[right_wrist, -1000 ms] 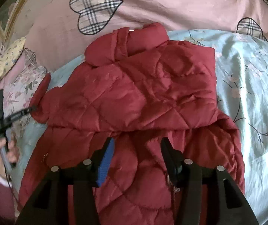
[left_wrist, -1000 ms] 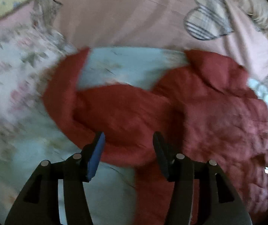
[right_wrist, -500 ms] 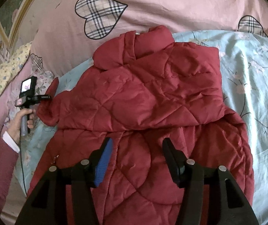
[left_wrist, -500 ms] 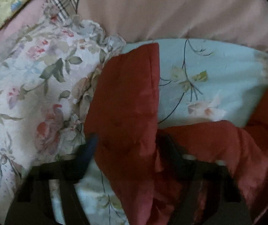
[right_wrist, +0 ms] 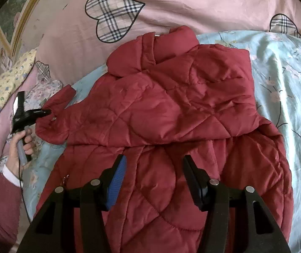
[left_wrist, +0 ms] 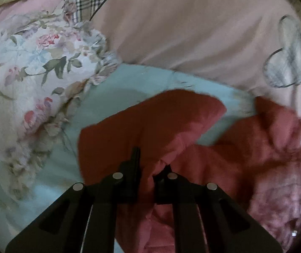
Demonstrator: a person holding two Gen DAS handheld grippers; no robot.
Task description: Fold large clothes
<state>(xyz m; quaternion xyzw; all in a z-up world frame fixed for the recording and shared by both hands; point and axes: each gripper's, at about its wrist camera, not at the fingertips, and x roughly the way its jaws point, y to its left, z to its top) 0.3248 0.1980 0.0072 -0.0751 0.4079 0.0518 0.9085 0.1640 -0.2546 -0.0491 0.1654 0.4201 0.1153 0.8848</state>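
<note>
Dark red quilted padded jacket [right_wrist: 171, 113] spread flat on pale blue floral bedsheet [right_wrist: 287, 80], collar toward pink duvet with plaid heart patches [right_wrist: 171, 6], hem toward camera. Right side of jacket folded inward across the body, fold edge running along the middle. Zipper pull visible near lower left hem.

Left gripper [left_wrist: 148, 164]: fingers closed tight on the jacket's left sleeve [left_wrist: 150, 126], red fabric pinched and bunched between them. Sleeve lifted off the sheet, cuff end hanging free and pointing up-right toward jacket body. Same grip seen from right wrist view: black gripper tip [right_wrist: 45, 112] meeting the sleeve [right_wrist: 55, 116] at far left edge of jacket, person's hand [right_wrist: 20, 145] around the handle, dark red knit cuff with white edge below. Left wrist view blurred.

Right gripper [right_wrist: 153, 168]: fingers moderately apart, blue pad on left finger [right_wrist: 116, 183], dark pad on right. Hovers above lower front of jacket; nothing between the fingers, contact with fabric not evident.

White floral ruffled pillow [left_wrist: 30, 80] just beside the sleeve, resting on the blue sheet at left. Yellow patterned fabric [right_wrist: 5, 84] behind it at far left edge. Gold-trimmed framed panel at upper left corner of right wrist view.
</note>
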